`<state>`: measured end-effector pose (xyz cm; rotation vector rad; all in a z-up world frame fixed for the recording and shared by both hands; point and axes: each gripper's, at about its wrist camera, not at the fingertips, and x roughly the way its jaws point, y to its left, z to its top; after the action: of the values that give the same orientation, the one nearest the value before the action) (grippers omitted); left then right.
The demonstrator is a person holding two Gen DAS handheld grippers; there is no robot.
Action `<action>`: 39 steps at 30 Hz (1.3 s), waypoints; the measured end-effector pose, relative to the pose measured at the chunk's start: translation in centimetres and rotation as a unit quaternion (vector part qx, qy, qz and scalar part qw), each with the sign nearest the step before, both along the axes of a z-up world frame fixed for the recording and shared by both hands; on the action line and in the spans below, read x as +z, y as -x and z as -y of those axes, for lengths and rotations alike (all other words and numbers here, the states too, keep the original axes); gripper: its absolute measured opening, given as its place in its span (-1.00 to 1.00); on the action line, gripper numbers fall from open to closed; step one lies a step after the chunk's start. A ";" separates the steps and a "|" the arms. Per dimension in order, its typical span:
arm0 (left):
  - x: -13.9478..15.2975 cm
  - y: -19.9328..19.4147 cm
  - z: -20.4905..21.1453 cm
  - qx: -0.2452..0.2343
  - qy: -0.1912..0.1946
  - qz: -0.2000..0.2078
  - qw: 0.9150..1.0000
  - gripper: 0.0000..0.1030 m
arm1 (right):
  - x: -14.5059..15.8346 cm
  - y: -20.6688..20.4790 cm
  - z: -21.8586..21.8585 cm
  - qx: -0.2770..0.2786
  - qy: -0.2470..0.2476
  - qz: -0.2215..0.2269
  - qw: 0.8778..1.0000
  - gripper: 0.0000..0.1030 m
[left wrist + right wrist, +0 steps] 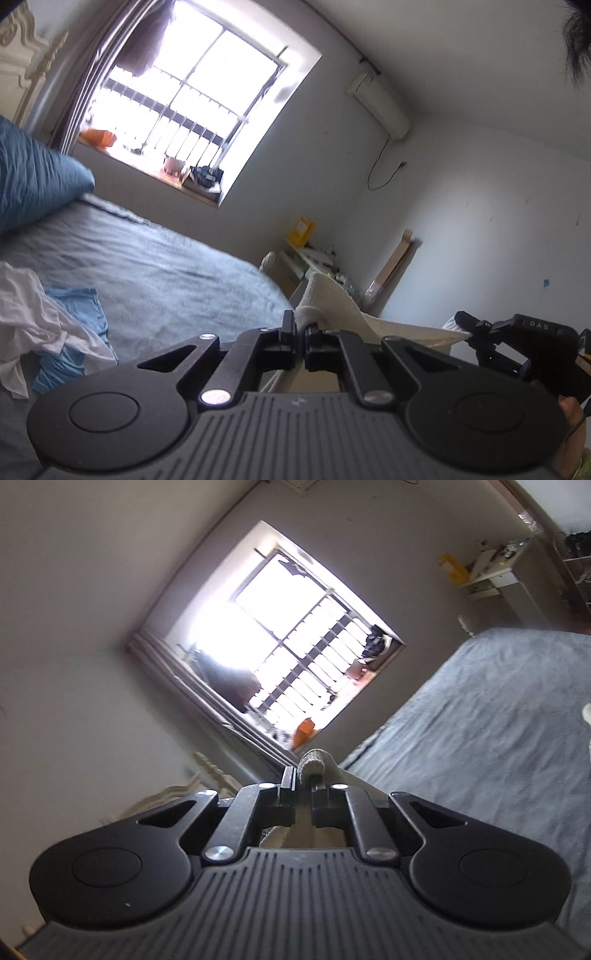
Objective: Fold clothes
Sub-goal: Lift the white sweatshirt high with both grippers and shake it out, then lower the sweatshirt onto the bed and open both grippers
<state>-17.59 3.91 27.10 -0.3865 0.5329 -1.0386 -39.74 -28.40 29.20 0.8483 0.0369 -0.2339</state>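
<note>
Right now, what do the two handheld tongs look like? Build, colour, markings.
Both match: the left tongs and right tongs have matte black linkage arms with silver rivets, round black side discs and a ribbed dark grey body. Seen from the left camera, the right unit's side carries pale lettering. No cables or sleeves show.

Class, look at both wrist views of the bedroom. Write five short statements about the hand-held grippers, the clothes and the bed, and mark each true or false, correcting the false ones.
1. The left hand-held gripper is shut on a cream knitted garment. True.
2. The right hand-held gripper stands wide open and empty. False: it is shut on a fold of the same cream knit.
3. A white garment and a light blue garment lie crumpled on the bed. True.
4. The bed cover is bright red. False: it is grey-blue.
5. The cream garment lies flat on the bed. False: it is held up, stretched between the two grippers.
</note>
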 end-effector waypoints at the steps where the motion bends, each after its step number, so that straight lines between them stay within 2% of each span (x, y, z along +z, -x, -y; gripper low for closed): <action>1: -0.1 -0.8 0.6 0.002 -0.002 -0.003 1.000 -0.91 | -0.3 -0.8 0.5 -0.003 -0.003 -0.008 1.000 -0.89; 5: 0.5 -3.8 4.3 0.023 -0.016 0.012 1.000 -0.91 | -0.8 -4.5 3.7 0.005 -0.014 -0.019 1.000 -0.89; 10: 0.4 -7.7 10.3 0.076 -0.057 0.037 0.995 -0.91 | -2.7 -10.8 9.9 0.041 -0.020 -0.011 0.999 -0.89; 16: -3.5 -13.1 18.0 0.126 -0.108 0.059 0.984 -0.91 | -6.6 -19.4 16.8 0.095 0.007 -0.011 0.995 -0.89; 19: -7.5 -16.2 20.8 0.134 -0.130 0.054 0.981 -0.91 | -10.1 -23.6 19.4 0.106 0.015 -0.023 0.994 -0.89; 21: -11.1 -17.8 22.3 0.133 -0.150 0.048 0.979 -0.90 | -13.1 -25.9 20.6 0.109 0.023 -0.038 0.993 -0.89; 27: -23.8 -21.5 25.6 0.113 -0.222 0.021 0.968 -0.85 | -25.0 -31.5 22.1 0.110 0.016 -0.119 0.987 -0.89; 29: -27.8 -22.5 26.4 0.103 -0.247 0.009 0.963 -0.58 | -29.0 -33.0 22.4 0.107 0.017 -0.147 0.983 -0.87; 31: -31.8 -23.4 27.0 0.097 -0.271 -0.010 0.958 0.00 | -33.1 -34.6 22.6 0.099 0.017 -0.187 0.977 -0.82; 33: -35.6 -24.0 27.2 0.092 -0.294 -0.036 0.951 0.08 | -37.2 -36.0 23.6 0.096 -0.004 -0.241 0.966 -0.76; 35: -38.4 -24.4 27.1 0.092 -0.318 -0.066 0.941 0.08 | -41.3 -36.6 24.3 0.090 -0.038 -0.293 0.951 -0.45; 36: -38.9 -24.2 26.5 0.095 -0.320 -0.075 0.940 0.08 | -43.1 -36.4 24.6 0.083 -0.060 -0.317 0.943 -0.43; 37: -39.2 -24.0 25.9 0.099 -0.319 -0.084 0.939 0.08 | -44.2 -35.8 24.9 0.076 -0.083 -0.325 0.939 -0.43; 39: -39.3 -23.2 24.3 0.102 -0.308 -0.097 0.941 0.18 | -44.2 -33.1 25.3 0.066 -0.114 -0.301 0.945 -0.40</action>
<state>5.64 -20.35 -12.20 0.0168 0.9392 -0.5915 -6.64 -53.73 -14.96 0.9732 0.7031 -0.3606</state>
